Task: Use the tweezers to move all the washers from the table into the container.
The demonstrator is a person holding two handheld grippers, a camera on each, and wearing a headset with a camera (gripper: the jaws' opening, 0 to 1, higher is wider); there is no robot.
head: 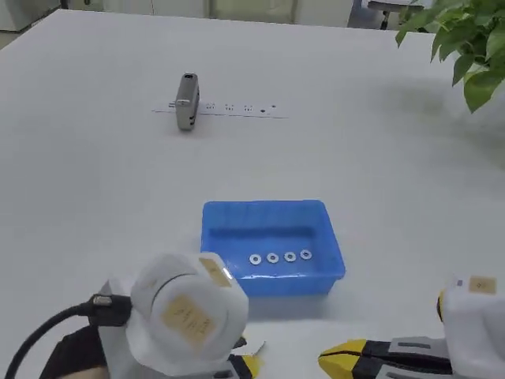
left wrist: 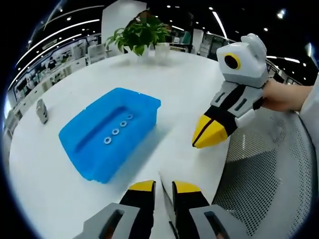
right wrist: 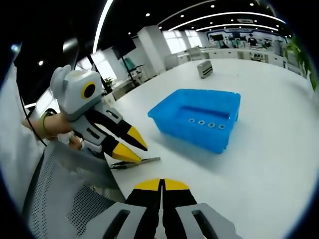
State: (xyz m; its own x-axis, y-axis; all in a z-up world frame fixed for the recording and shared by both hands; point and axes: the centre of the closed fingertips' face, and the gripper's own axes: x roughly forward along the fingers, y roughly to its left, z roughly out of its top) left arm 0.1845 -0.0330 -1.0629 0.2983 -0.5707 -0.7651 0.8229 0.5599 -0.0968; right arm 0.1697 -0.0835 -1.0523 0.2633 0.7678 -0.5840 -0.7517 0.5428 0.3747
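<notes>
Bottom of the left gripper view: left gripper [left wrist: 164, 185], yellow-tipped jaws clamped on thin metal tweezers [left wrist: 167, 206], whose tip pokes out between them over the white surface [head: 118, 197]. Bottom of the right gripper view: right gripper [right wrist: 162, 183], jaws pressed together, nothing in them; in the head view it sits at lower right, apart from the left one at lower left. Just beyond both, frame centre, blue container [head: 264, 207], open top, resting flat on the surface. Four washers [head: 272, 257] lie inside in a straight row on its floor, near the front wall, slightly apart from each other. Further back, upper left, small gray metal block [head: 187, 101] standing upright beside a line of tiny dark marks. Upper right corner, green plant [head: 465, 39] leaves.
</notes>
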